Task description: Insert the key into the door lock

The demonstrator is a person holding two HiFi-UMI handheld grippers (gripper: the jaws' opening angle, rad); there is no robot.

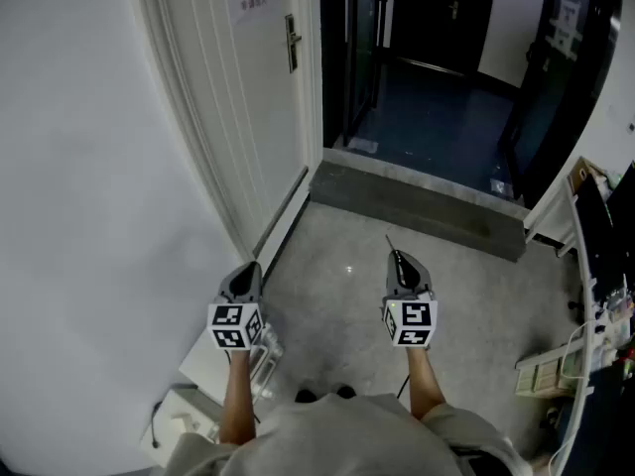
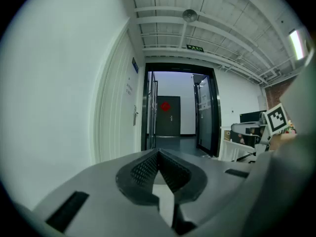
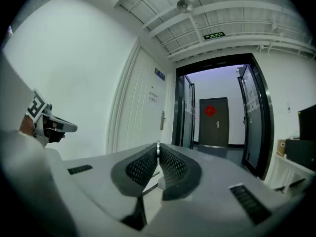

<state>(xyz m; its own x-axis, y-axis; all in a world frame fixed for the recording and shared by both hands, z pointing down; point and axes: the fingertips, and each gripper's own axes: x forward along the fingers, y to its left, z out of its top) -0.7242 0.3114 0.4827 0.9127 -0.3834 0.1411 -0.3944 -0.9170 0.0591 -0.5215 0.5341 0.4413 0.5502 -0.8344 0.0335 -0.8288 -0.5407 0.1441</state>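
between tips of the right tool (image 3: pixel 158 151), a thin key (image 3: pixel 158 143)

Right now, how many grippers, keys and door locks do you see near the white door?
Grippers: 2, the left gripper and the right gripper.
Keys: 1, the key, pinched in the right gripper.
Locks: 1, the lock on the white door.
Total: 4.
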